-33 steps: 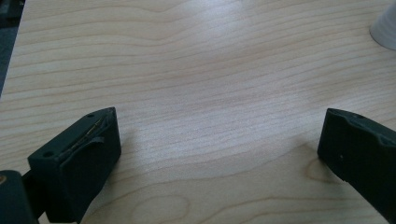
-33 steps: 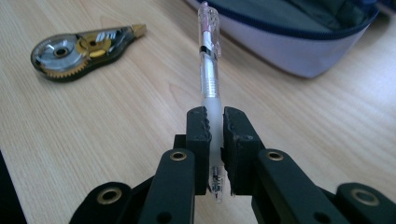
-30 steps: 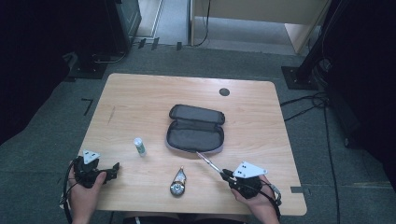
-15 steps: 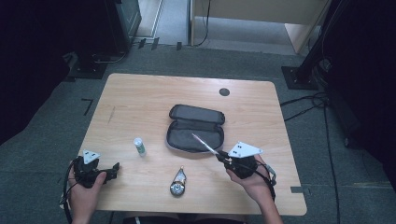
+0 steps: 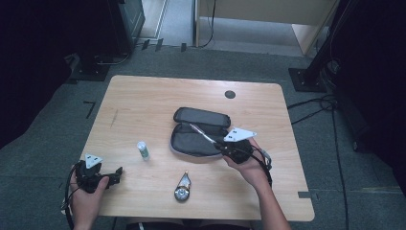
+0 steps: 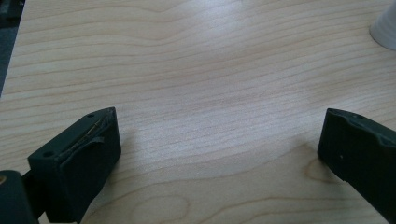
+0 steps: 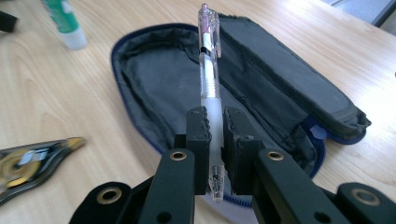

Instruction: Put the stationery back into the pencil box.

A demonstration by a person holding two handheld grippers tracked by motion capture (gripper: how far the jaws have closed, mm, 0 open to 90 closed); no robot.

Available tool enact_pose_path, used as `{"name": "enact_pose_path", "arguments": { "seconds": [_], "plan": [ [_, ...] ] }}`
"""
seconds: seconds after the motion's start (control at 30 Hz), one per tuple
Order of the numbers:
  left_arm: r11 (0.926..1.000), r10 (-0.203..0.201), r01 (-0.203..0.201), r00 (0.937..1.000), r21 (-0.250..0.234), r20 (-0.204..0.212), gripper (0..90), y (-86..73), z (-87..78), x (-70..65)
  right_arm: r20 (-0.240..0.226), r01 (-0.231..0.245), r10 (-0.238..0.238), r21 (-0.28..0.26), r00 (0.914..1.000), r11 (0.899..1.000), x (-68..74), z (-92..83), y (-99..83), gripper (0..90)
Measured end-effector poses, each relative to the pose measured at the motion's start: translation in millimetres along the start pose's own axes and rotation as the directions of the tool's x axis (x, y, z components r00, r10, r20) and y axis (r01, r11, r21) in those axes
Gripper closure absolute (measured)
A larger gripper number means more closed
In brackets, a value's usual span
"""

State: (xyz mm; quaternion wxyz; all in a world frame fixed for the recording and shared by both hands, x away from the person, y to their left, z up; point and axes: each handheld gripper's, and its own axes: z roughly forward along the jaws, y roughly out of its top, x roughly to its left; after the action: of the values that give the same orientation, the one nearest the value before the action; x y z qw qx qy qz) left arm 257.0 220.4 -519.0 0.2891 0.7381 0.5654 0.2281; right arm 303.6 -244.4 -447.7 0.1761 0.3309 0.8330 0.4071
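Pencil case point(image 5: 198, 132) lies unzipped and spread flat near the middle of the counter point(image 5: 143, 96), and I judge the job is to fill it; nothing sits inside yet, as far as I can see. Left out on the wood are a glue stick point(image 5: 142, 150) to the case's left and a correction tape dispenser point(image 5: 182, 187) nearer me. My right claw point(image 7: 214, 126) is clamped on a clear pen point(image 7: 208, 70), gripped near one end, its barrel reaching out over the open near half of the case, not yet touching the lining. My left claw point(image 6: 215, 154) rests at the counter's near left corner, jaws wide apart around nothing, well away from everything.
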Motion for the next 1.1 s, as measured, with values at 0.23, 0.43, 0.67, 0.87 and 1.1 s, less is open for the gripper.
{"name": "enact_pose_path", "arguments": {
  "seconds": [0.23,0.43,0.67,0.87,1.1],
  "plan": [
    [1.0,-0.001,0.001,1.0,0.0,0.0,0.0,0.0,0.0,0.0,-0.006,0.016,-0.015,0.07,0.9999,0.997,-5.8,25.3,0.8,81.2],
    [1.0,0.0,0.0,1.0,0.0,0.0,0.0,0.0,0.0,0.0,0.008,-0.018,0.017,0.08,0.9998,0.997,-7.9,37.9,0.9,81.2],
    [1.0,0.0,0.0,1.0,0.0,0.0,0.0,0.0,0.0,0.0,0.032,-0.018,0.014,0.121,0.9994,0.993,-8.2,51.2,-0.5,81.1],
    [1.0,0.0,0.0,1.0,0.0,0.0,0.0,0.0,0.0,0.0,0.055,-0.047,0.039,0.148,0.9977,0.988,-12.5,53.4,-2.6,79.0],
    [1.0,0.0,0.0,1.0,0.0,0.0,0.0,0.0,0.0,0.0,0.142,-0.048,0.026,0.154,0.9895,0.987,-13.8,52.1,-3.7,72.3]
  ]
}}
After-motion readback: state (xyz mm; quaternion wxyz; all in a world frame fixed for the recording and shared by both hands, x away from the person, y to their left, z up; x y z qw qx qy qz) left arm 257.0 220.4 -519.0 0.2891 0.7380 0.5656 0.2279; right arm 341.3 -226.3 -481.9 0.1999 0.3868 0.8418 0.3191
